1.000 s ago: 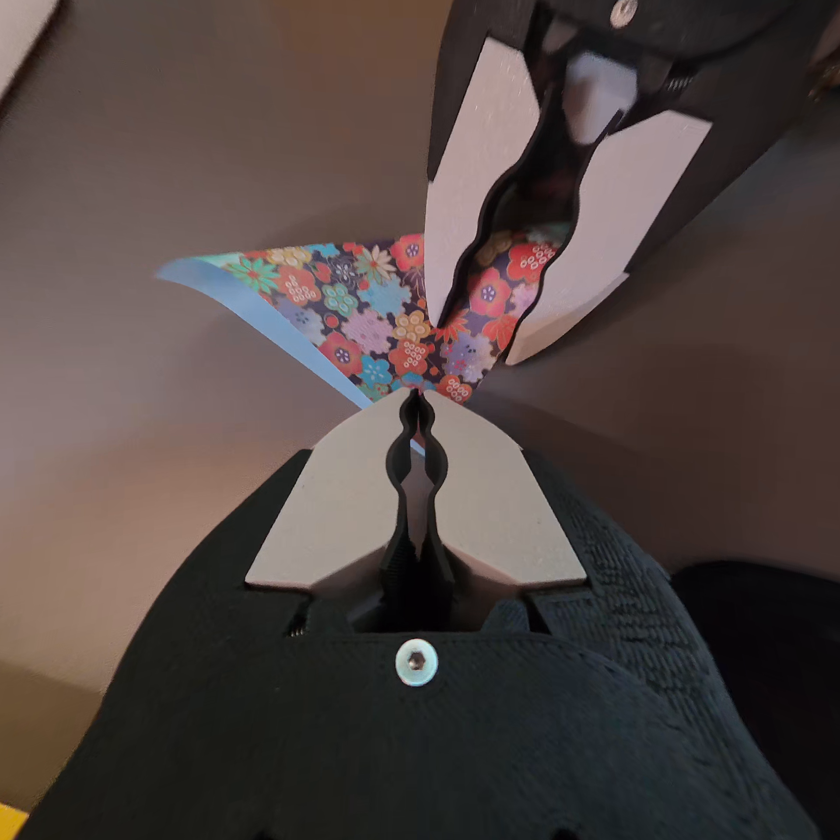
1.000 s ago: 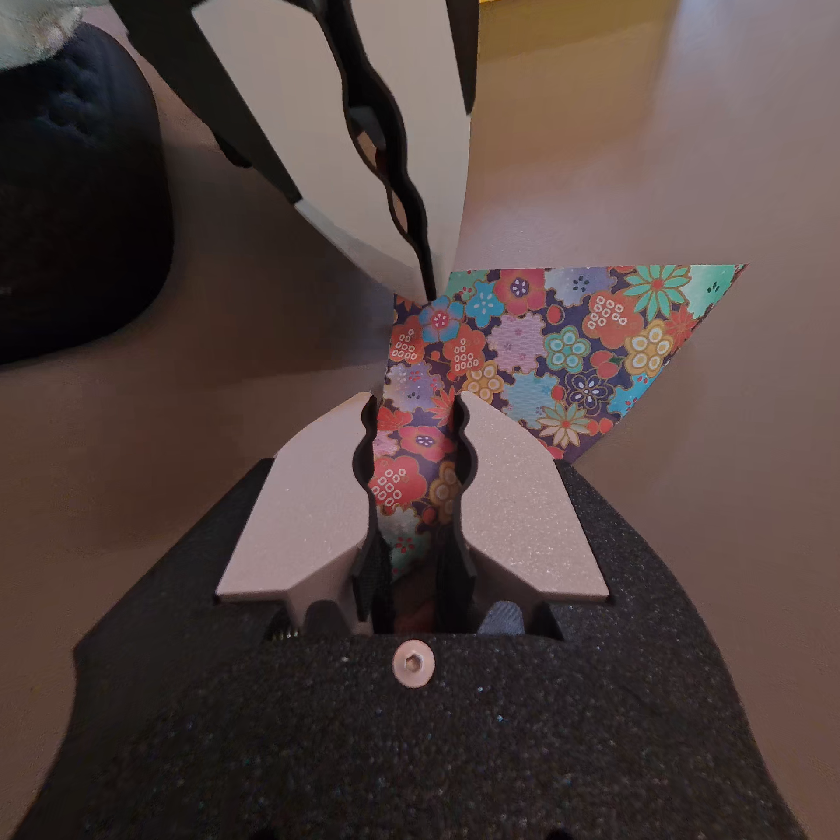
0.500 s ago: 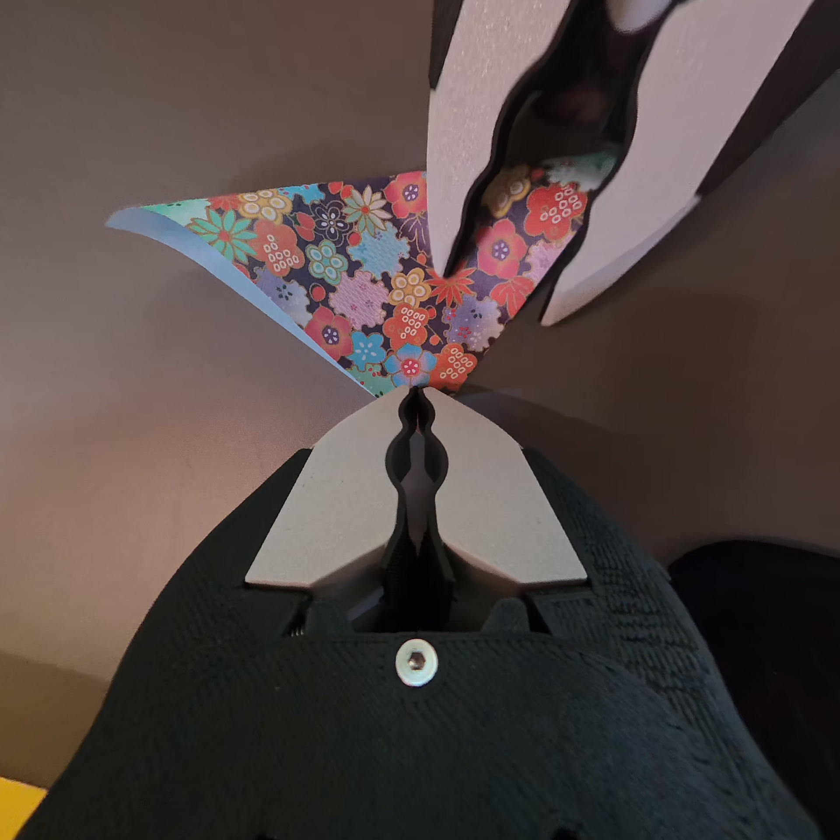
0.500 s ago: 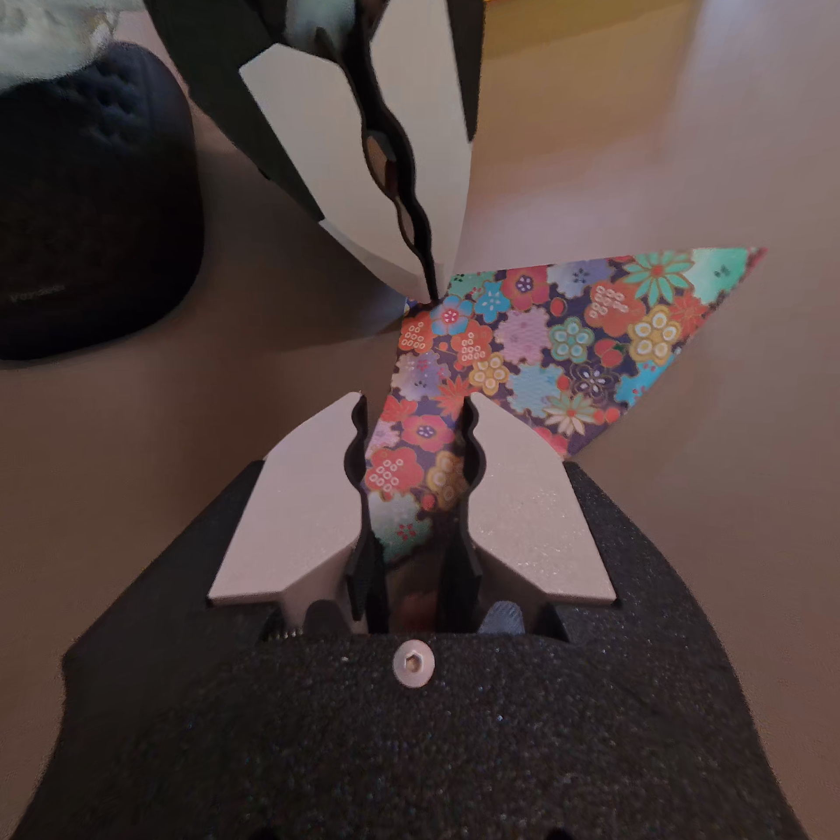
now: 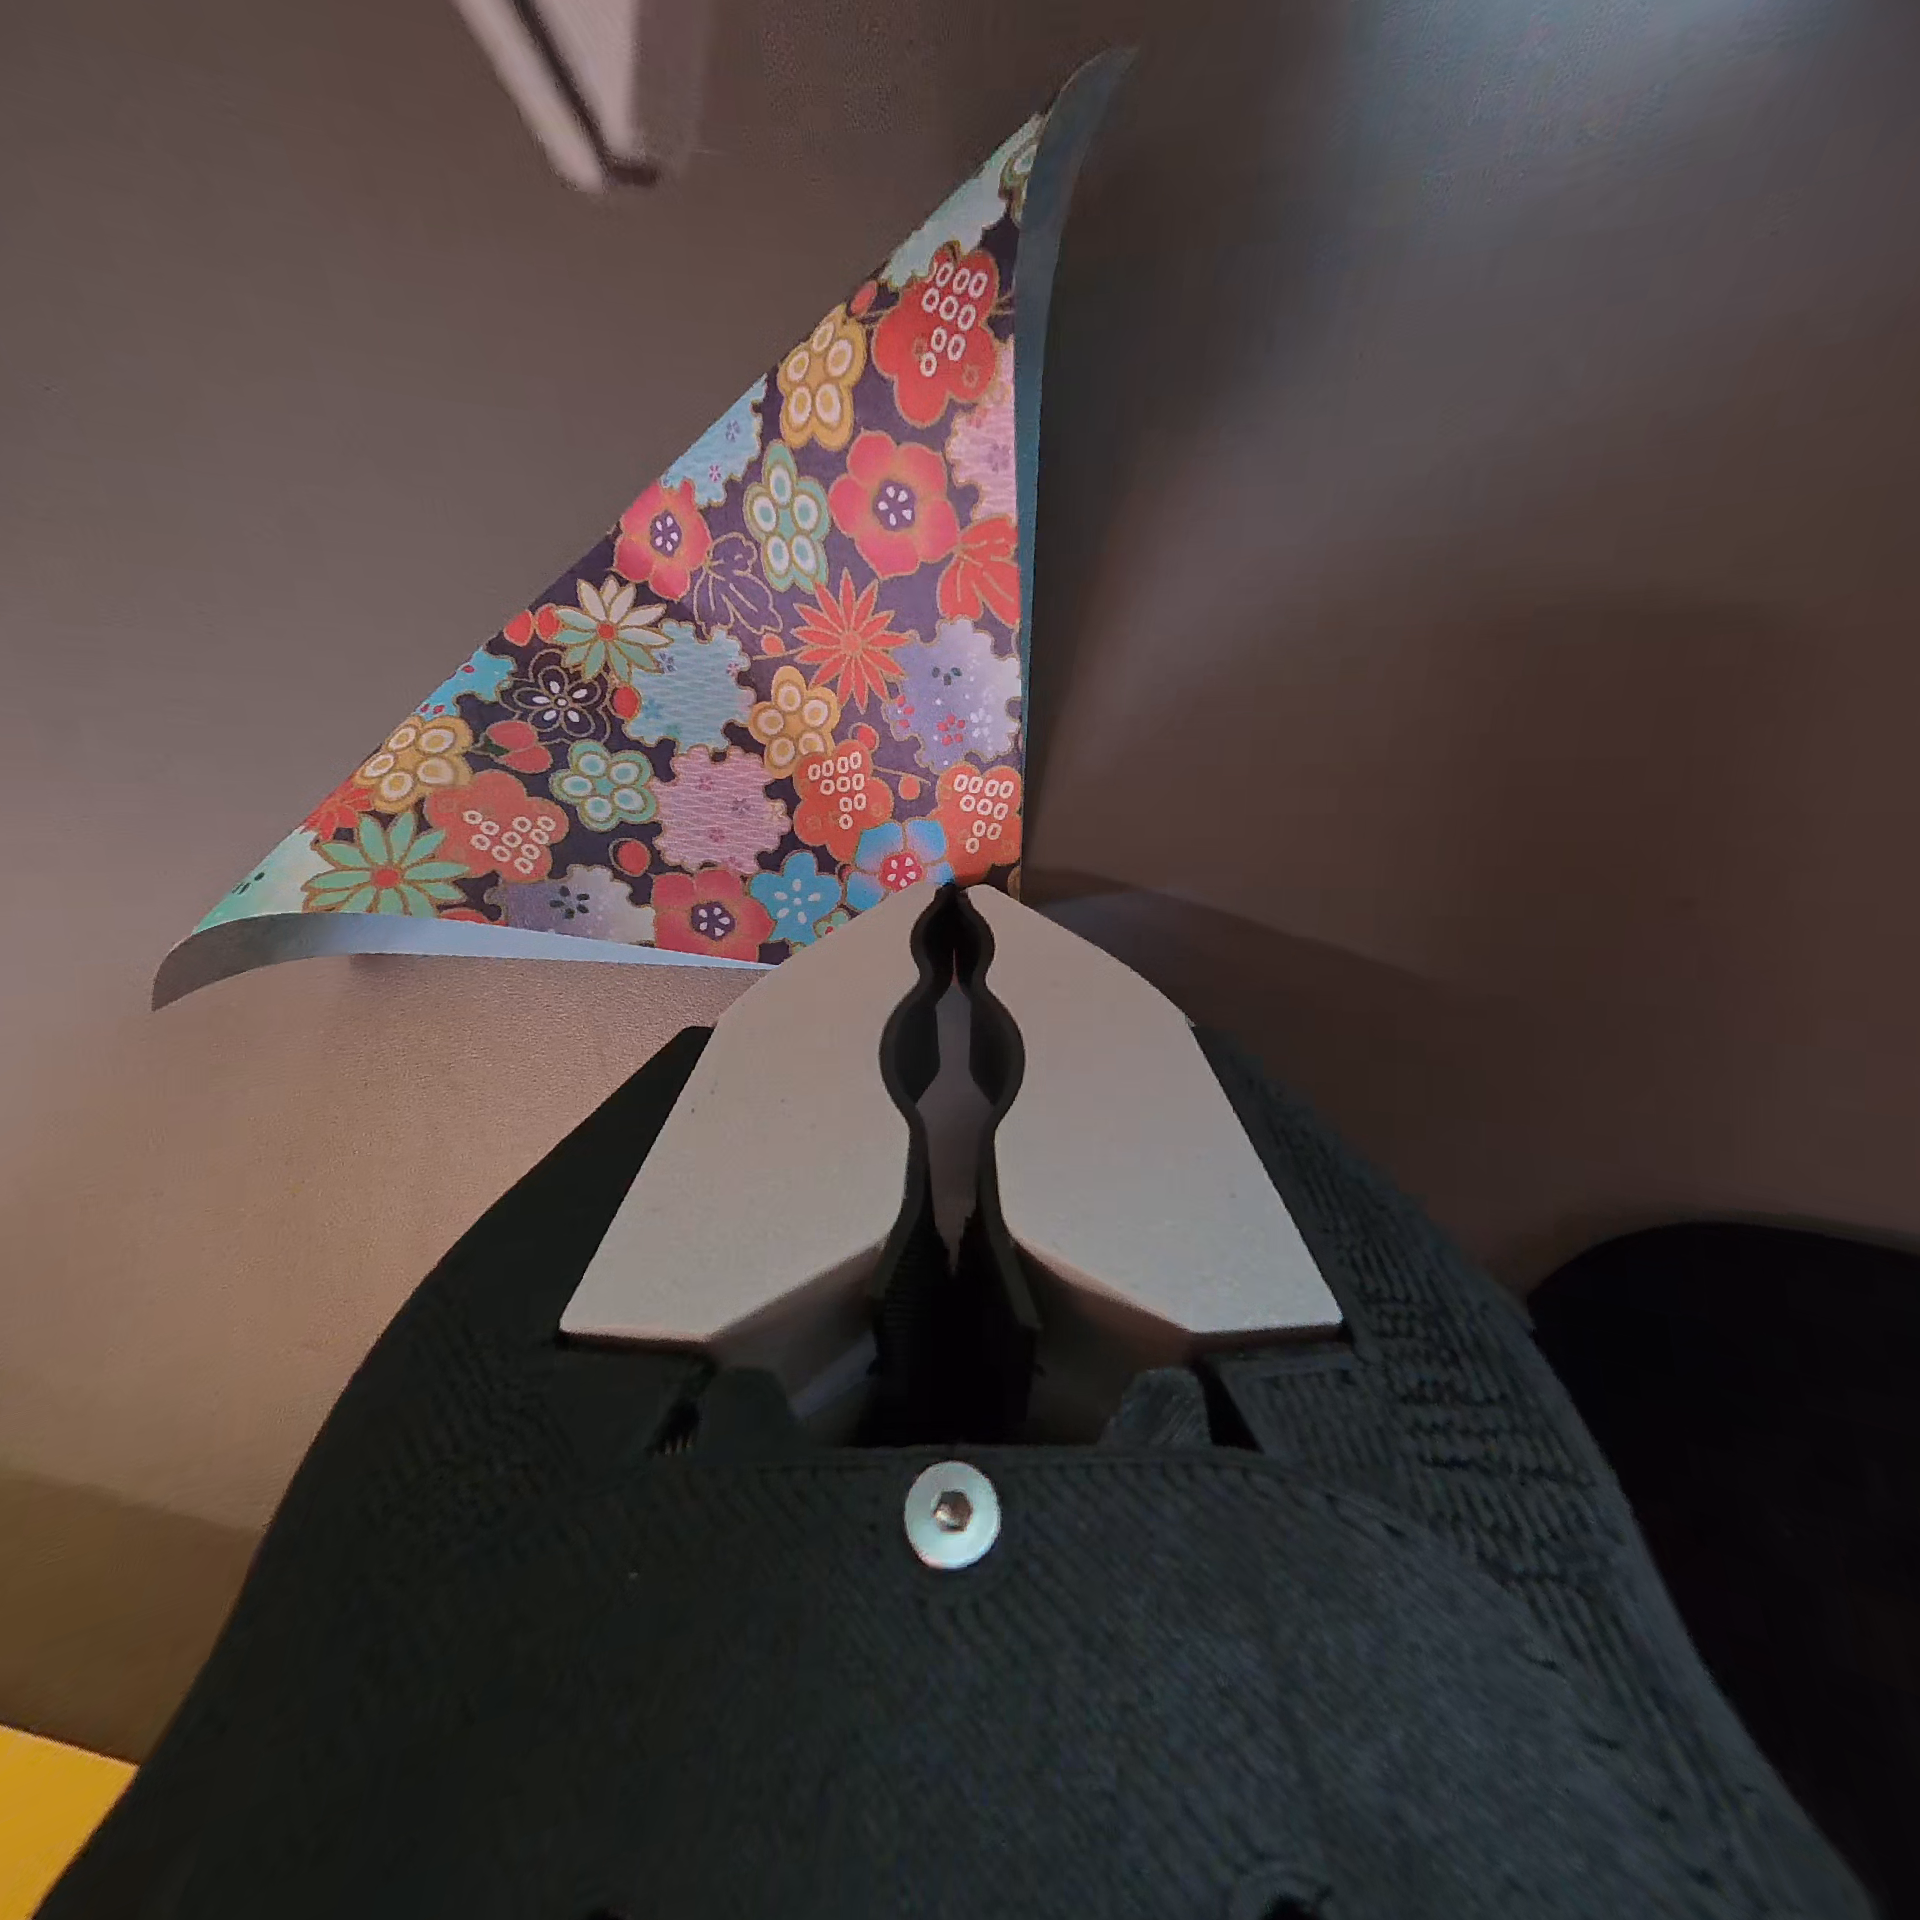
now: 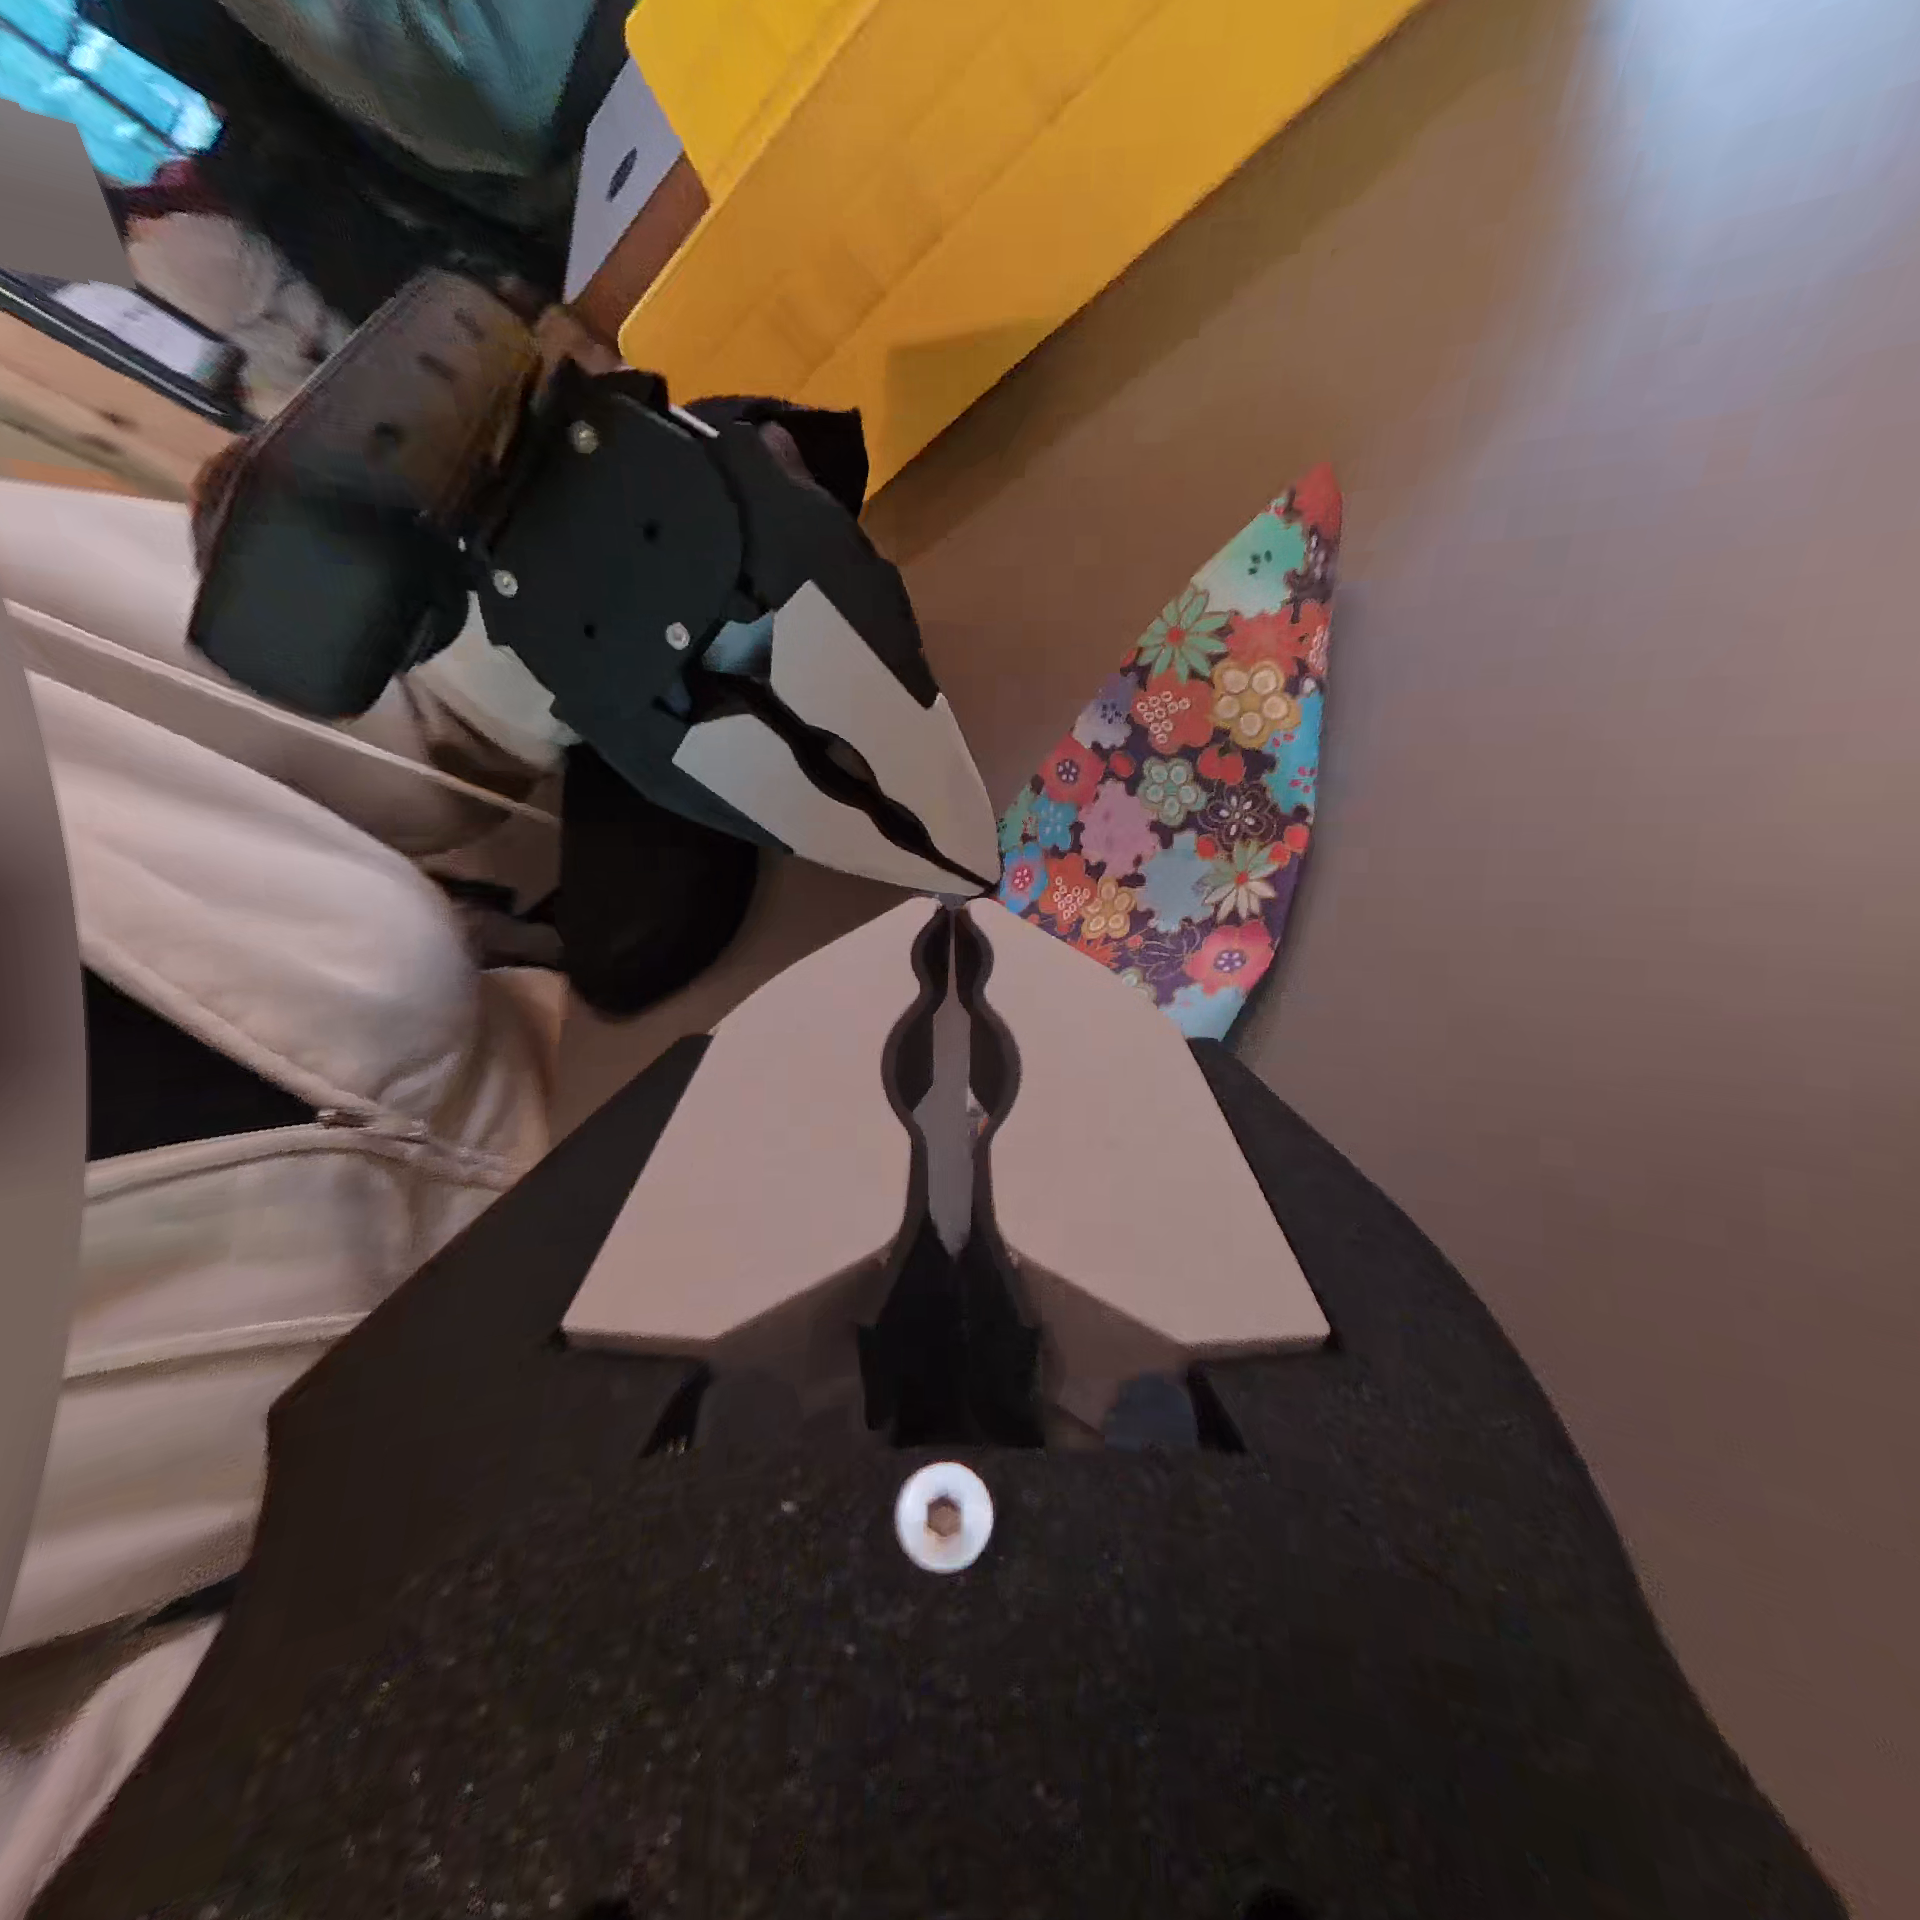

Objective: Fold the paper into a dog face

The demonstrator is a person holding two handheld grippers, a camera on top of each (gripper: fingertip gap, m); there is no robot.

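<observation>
The paper (image 5: pixel 790 644) is a folded triangle with a floral print and a pale back. My left gripper (image 5: pixel 951 902) is shut on its near corner and holds it up off the brown table (image 5: pixel 1455 623); the left corner curls free. In the right wrist view the left gripper (image 6: pixel 977 883) pinches the paper (image 6: pixel 1195 790) from the left. My right gripper (image 6: pixel 951 912) is shut, its tips close to the left gripper's tips; its right finger hides the paper's lower corner. A blurred grey finger (image 5: pixel 582 94) shows at the top left, apart from the paper.
A yellow box (image 6: pixel 935 208) lies on the table behind the left gripper. A person in beige clothing (image 6: pixel 260 935) is at the left. A black rounded object (image 5: pixel 1766 1507) sits at the near right, also seen under the left gripper (image 6: pixel 644 914).
The right gripper was open around the paper; it has shut and come off it. The left gripper has turned and raised the paper, which now stands tall.
</observation>
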